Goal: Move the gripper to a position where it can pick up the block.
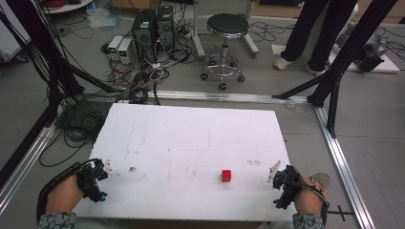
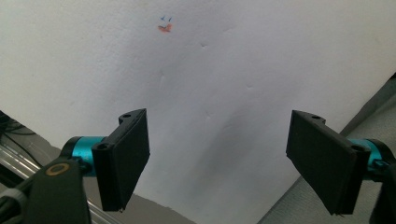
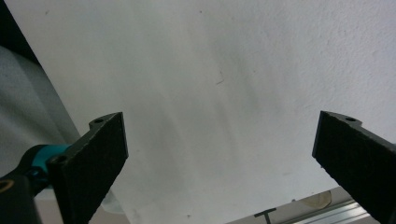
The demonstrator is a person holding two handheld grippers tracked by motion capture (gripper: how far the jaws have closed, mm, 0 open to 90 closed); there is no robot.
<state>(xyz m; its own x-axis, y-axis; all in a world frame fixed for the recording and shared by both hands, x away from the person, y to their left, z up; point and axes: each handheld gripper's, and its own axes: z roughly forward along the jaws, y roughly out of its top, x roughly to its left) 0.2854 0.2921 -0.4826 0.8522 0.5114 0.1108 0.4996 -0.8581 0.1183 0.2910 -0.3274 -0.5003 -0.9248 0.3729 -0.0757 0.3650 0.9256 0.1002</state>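
Note:
A small red cube (image 1: 226, 175) sits on the white table (image 1: 191, 138), near the front and right of centre. My left gripper (image 1: 98, 180) rests at the table's front left corner, held by a hand; its black jaws stand wide apart and empty over bare white board (image 2: 219, 140). My right gripper (image 1: 282, 183) is at the front right edge, about a hand's width right of the cube. Its jaws are also spread wide with nothing between them (image 3: 219, 158). Neither gripper touches the cube.
Beyond the table's far edge are a black stool (image 1: 225, 43), computer boxes (image 1: 153, 26) with tangled cables, and a standing person's legs (image 1: 315, 33). Black frame posts (image 1: 348, 52) rise at the right and left. An aluminium rail (image 1: 344, 162) runs along the floor at the right.

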